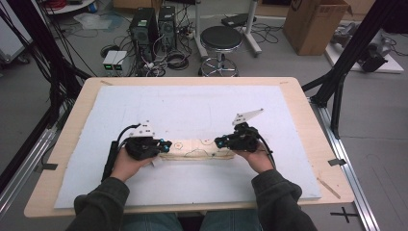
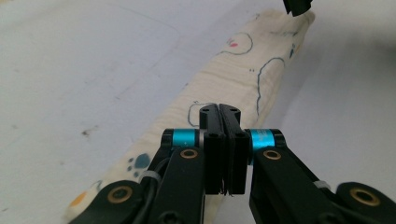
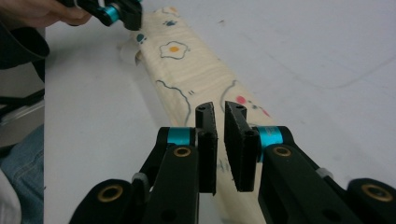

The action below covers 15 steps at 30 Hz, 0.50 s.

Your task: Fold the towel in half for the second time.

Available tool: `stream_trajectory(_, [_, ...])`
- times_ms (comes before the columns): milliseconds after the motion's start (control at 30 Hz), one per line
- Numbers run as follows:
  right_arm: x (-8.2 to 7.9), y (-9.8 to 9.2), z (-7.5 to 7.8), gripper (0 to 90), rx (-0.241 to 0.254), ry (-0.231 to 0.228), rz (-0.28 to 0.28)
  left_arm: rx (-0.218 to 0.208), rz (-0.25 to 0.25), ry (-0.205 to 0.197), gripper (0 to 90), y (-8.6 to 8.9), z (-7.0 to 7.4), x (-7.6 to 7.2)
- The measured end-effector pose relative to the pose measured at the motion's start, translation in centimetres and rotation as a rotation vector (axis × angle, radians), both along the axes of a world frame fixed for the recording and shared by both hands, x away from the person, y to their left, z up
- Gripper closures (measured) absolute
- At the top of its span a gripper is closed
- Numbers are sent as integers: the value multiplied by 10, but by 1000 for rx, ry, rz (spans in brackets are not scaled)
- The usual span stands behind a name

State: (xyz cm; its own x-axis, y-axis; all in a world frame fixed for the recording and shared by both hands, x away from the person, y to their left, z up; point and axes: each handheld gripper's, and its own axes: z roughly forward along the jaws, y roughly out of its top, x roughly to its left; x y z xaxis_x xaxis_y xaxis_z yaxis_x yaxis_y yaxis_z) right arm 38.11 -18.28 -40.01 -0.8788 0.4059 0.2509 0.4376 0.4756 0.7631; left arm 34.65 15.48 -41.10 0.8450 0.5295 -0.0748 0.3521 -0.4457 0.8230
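Observation:
A long folded cream cloth (image 1: 197,148) printed with fried eggs and paw marks lies flat on the white board (image 1: 192,103). My left gripper (image 1: 166,144) is at its left end, held in a hand. In the left gripper view its jaws (image 2: 219,109) are pressed together just above the cloth (image 2: 243,70), with nothing between them. My right gripper (image 1: 219,142) is at the cloth's right end. In the right gripper view its jaws (image 3: 219,108) stand a narrow slit apart over the cloth (image 3: 187,70), holding nothing. The left gripper (image 3: 123,11) shows far off there.
The board covers a wooden table (image 1: 62,144). A thin wooden stick (image 1: 328,187) lies near the table's front right corner. Beyond the table stand a black stool (image 1: 220,41), computer towers (image 1: 144,29) with cables, and a cardboard box (image 1: 312,24).

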Motion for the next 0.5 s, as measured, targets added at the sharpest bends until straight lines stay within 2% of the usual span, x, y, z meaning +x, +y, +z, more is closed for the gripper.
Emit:
stream_trajectory(133, [4, 20, -13, 856, -57, 37, 51, 46, -9, 36, 881, -7, -11, 8])
stream_trajectory(233, [5, 25, -22, 864, -107, 60, 65, 79, -4, 53, 884, -6, -15, 11])
stream_trajectory(367, [3, 19, -30, 866, -138, 69, 59, 103, 11, 56, 883, 3, -19, 8])
stream_trajectory(433, [2, 13, -32, 864, -135, 65, 58, 120, 24, 63, 883, 9, -23, 8])
stream_trajectory(500, [0, 8, -33, 857, -139, 52, 48, 108, 37, 62, 883, 15, -25, 7])
